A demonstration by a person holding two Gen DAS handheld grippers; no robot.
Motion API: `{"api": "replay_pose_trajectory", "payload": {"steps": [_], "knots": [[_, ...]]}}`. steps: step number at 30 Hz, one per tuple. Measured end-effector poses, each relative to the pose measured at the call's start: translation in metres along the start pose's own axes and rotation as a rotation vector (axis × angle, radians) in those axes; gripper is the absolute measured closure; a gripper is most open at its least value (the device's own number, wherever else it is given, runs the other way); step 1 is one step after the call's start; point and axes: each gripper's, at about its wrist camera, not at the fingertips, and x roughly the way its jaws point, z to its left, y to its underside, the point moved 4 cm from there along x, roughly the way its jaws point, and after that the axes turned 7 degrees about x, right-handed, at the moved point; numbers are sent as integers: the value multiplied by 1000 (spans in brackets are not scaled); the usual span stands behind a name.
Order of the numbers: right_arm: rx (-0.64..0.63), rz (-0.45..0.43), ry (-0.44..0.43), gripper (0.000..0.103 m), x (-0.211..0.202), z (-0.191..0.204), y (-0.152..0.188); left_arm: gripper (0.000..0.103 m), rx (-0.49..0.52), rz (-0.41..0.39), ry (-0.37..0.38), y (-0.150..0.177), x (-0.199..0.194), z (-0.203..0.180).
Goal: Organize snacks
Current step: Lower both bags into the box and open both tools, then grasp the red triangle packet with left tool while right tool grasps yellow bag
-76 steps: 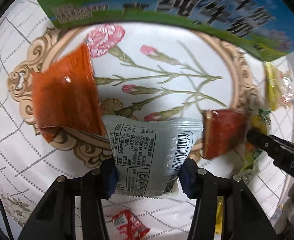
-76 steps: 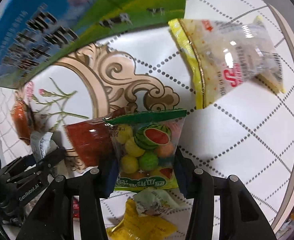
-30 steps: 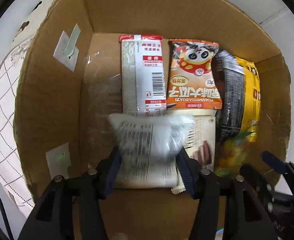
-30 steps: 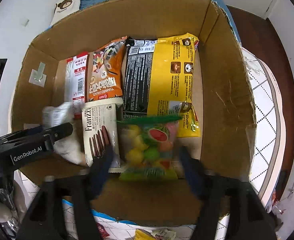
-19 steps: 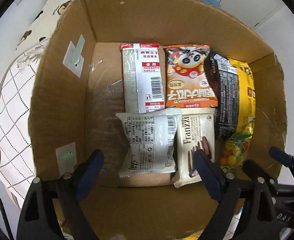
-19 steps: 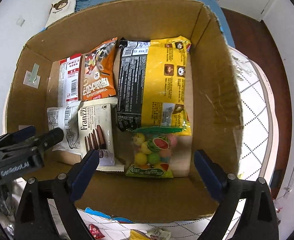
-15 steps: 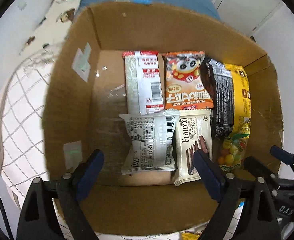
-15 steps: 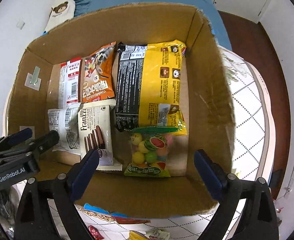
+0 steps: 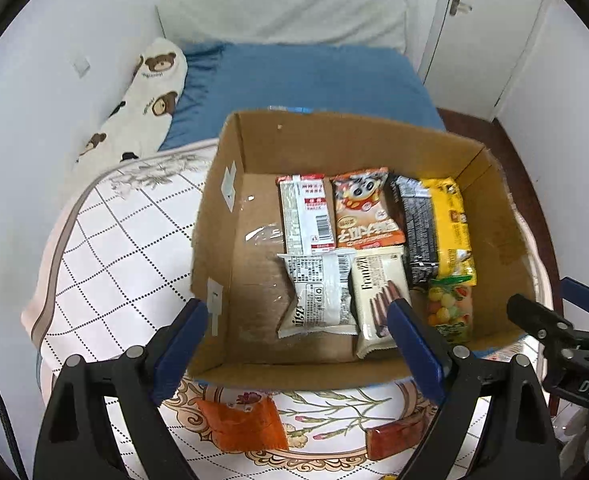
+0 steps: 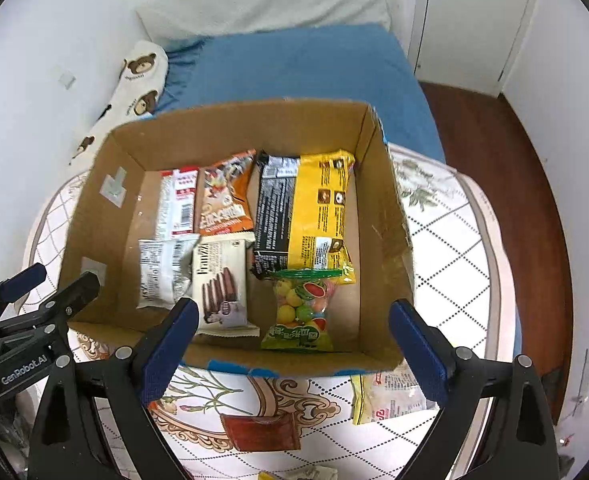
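Blue-padded left hand-held gripper [image 9: 296, 336] spread wide, empty, right hand-held gripper [image 10: 290, 334] likewise, above cardboard box [image 10: 230, 128]

Even, fairly bright indoor light in both my wrist views, soft and cool, with no hard shadows; I cannot place its source. Inside the cardboard box [image 9: 490, 216] the left wall throws a mild shade over the floor. Small glare patches sit on clear tape on the box floor [image 9: 262, 234] and on the glossy yellow packet [image 10: 322, 208]. Strong fisheye bending: the door frame [image 9: 438, 20] and the bench cloth's grid [image 9: 106, 264] curve toward the rim, and black vignette fills the corners. Print on the packets reads slightly soft in both views; the rims are softer still.
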Motion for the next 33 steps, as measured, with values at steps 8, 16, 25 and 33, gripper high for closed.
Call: {"api": "replay_pose_trajectory", "payload": {"steps": [8,16,25,33], "knots": [[-9,-94,-27,5,-47,4,16,11,-6,-98,19,9,-46,-7],[24,-146,-93,5,-93,3,32,11,-32,-163,46,21,-87,-5],[96,50,-164,5,-42,-13,102,11,-40,-39,-1,94,-56,12],[166,387,-158,12,39,-36,227,11,-27,436,131,233,47,7]]}}
